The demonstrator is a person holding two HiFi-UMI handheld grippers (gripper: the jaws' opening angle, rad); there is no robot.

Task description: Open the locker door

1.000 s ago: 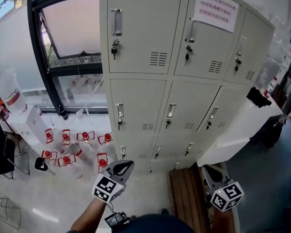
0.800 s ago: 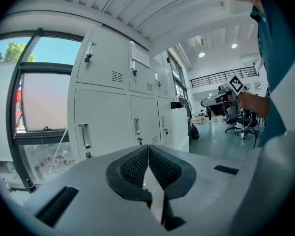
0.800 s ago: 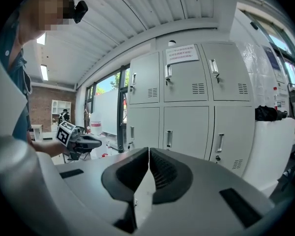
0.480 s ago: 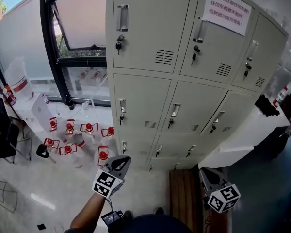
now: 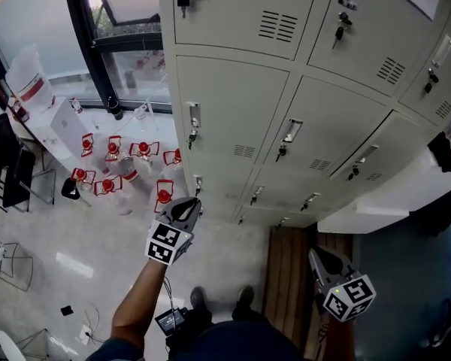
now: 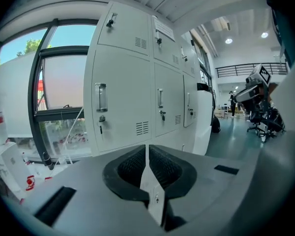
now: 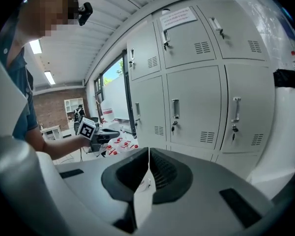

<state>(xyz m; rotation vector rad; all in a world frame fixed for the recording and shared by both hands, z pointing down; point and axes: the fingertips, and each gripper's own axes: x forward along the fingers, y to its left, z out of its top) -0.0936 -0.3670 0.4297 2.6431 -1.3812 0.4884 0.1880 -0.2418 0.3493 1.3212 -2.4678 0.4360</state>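
Stands on a pale glossy floor, facing cream lockers at 12 o'clock, every door shut, keys hanging in the locks. Holds left gripper at 7, fingers pressed together on nothing, well short of the lockers. Holds right gripper at 4, closed and empty too, over wood planks. Red-capped bottles at 9, below a window; white counter at 3
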